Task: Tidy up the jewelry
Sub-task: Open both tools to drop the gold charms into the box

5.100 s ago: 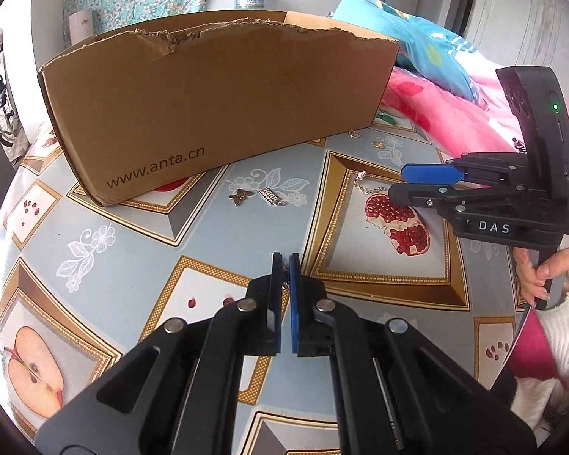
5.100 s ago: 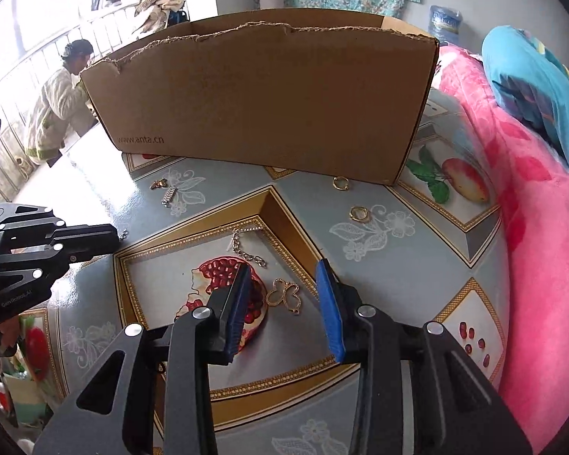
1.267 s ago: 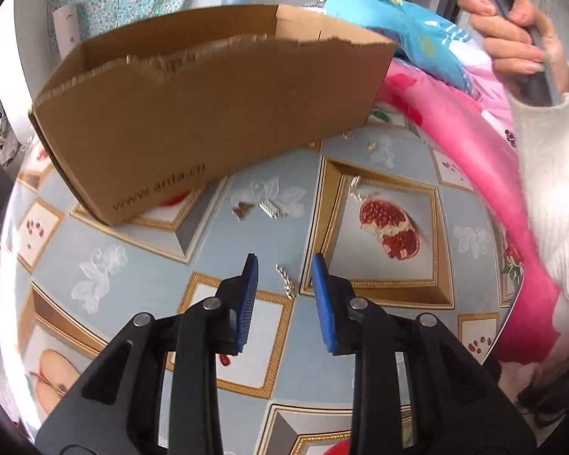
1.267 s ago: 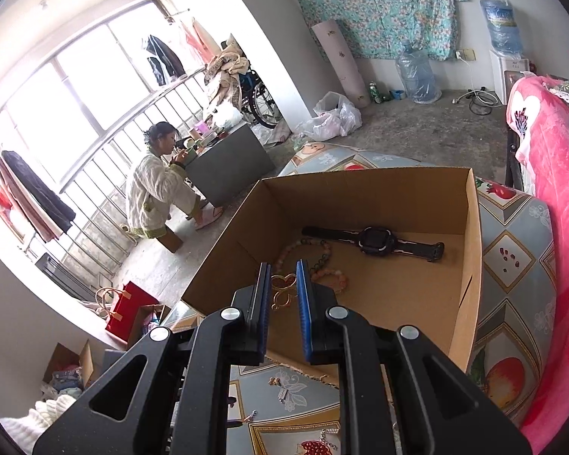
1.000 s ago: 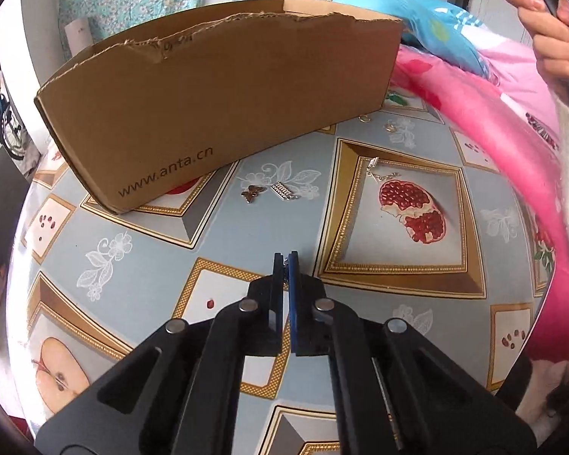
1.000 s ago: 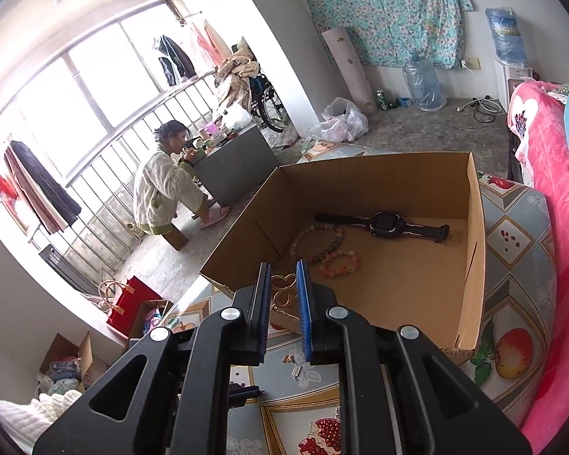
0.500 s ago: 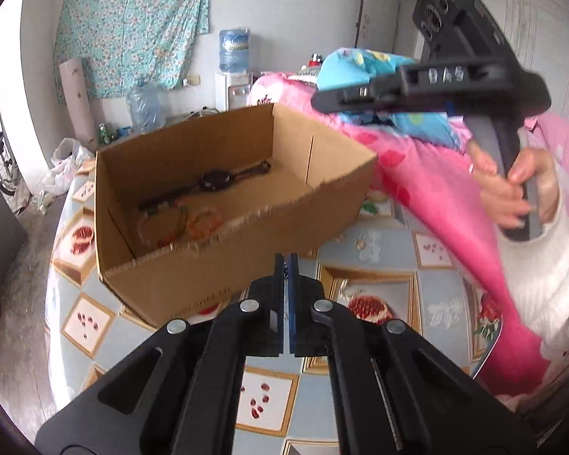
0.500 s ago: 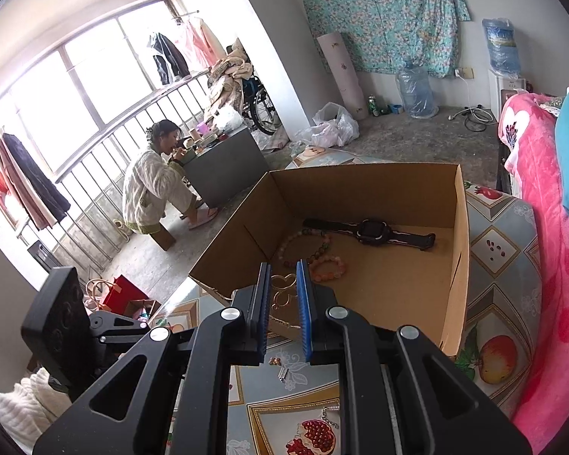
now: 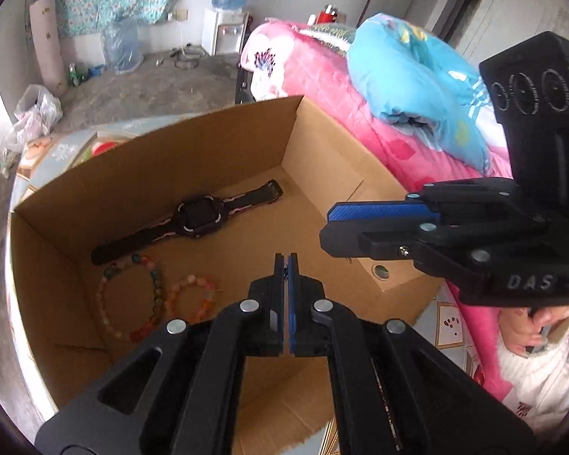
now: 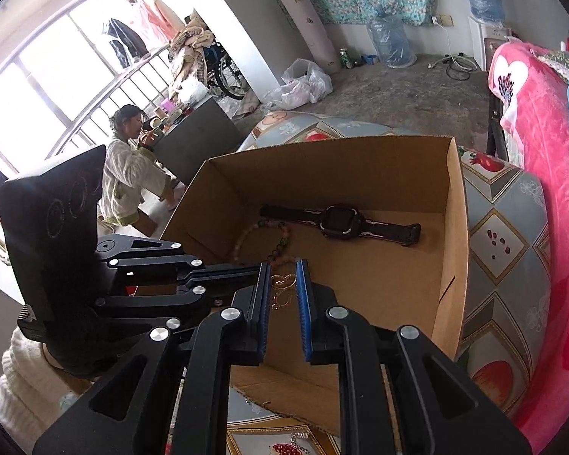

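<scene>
Both my hand-held grippers now up over cardboard box (image 9: 341,174), off desk. Left hand-held gripper (image 9: 284,265) pinched together, contents unclear; right hand-held gripper (image 10: 282,284) clamps gold pendant (image 10: 283,282). Drop next.

Left gripper (image 9: 283,265) points steeply down, jaws pressed together. Right gripper (image 10: 283,284) tilts downward beside it, jaws nearly closed, pinching a gold piece (image 10: 283,289). A hand (image 9: 527,331) in a white sleeve grips its handle

Left gripper (image 9: 283,265), closed, above cardboard box (image 9: 223,144) holding watch (image 9: 199,218)
</scene>
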The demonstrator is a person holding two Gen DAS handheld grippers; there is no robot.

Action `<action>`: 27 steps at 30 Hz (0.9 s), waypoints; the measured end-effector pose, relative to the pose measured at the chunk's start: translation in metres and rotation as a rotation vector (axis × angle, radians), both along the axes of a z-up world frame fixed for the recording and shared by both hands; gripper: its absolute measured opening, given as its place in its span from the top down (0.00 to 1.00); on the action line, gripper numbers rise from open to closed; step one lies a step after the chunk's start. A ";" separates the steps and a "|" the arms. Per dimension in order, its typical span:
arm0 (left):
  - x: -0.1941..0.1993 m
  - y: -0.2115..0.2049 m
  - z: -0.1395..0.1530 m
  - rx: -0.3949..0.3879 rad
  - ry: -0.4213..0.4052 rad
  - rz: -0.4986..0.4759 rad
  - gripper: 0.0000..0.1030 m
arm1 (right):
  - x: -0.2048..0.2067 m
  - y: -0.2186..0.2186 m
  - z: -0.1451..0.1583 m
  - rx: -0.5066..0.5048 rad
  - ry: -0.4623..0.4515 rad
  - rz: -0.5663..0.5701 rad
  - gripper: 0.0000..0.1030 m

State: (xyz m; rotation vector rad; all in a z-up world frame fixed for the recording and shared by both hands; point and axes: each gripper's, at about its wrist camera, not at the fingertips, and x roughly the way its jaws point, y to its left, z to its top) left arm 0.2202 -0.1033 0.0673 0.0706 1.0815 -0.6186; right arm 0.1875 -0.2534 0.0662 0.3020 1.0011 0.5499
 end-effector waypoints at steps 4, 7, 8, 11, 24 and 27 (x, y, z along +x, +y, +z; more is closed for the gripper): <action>0.029 -0.012 -0.031 0.113 0.102 -0.001 0.99 | 0.026 0.004 -0.012 -0.110 0.040 -0.027 0.87; 0.045 -0.013 -0.049 0.133 0.186 0.017 0.99 | 0.044 0.013 -0.026 -0.204 0.099 -0.007 0.87; 0.048 -0.015 -0.054 0.143 0.205 0.016 0.99 | 0.048 0.017 -0.030 -0.229 0.115 0.007 0.86; 0.055 -0.015 -0.066 0.154 0.253 0.021 0.99 | 0.055 0.030 -0.038 -0.339 0.133 0.033 0.86; 0.051 0.011 -0.059 0.109 0.277 0.069 0.87 | 0.048 0.037 -0.030 -0.408 0.118 -0.002 0.67; 0.041 0.017 -0.043 0.105 0.222 0.069 0.83 | 0.035 0.035 -0.014 -0.455 0.014 -0.015 0.61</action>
